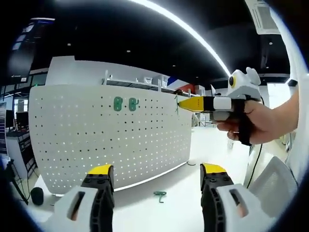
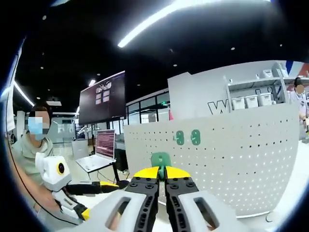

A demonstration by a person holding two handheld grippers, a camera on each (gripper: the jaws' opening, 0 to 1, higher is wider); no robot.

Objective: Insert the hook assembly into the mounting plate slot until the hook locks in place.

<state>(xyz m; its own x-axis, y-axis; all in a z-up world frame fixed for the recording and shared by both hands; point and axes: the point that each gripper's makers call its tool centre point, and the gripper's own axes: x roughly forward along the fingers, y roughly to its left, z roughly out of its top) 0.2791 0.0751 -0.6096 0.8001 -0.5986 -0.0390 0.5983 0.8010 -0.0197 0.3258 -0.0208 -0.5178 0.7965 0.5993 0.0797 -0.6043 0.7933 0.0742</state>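
Observation:
A white perforated mounting plate (image 1: 111,140) stands upright on the white table, and two green hooks (image 1: 125,104) hang side by side near its top. Another green hook (image 1: 160,195) lies on the table in front of it. My left gripper (image 1: 157,170) is open and empty, low before the plate. The right gripper (image 1: 186,103), held by a hand, reaches in from the right near the plate's upper right edge. In the right gripper view, my right gripper (image 2: 161,172) is shut on a green hook (image 2: 161,158) facing the plate (image 2: 231,159) and its two hung hooks (image 2: 187,137). The left gripper (image 2: 91,187) sits at lower left.
A person sits at the left behind the left gripper. A laptop (image 2: 94,162) on a desk and a large dark screen (image 2: 101,99) stand behind. Shelves with white boxes (image 2: 251,100) rise behind the plate. A mesh chair back (image 1: 275,179) is at lower right.

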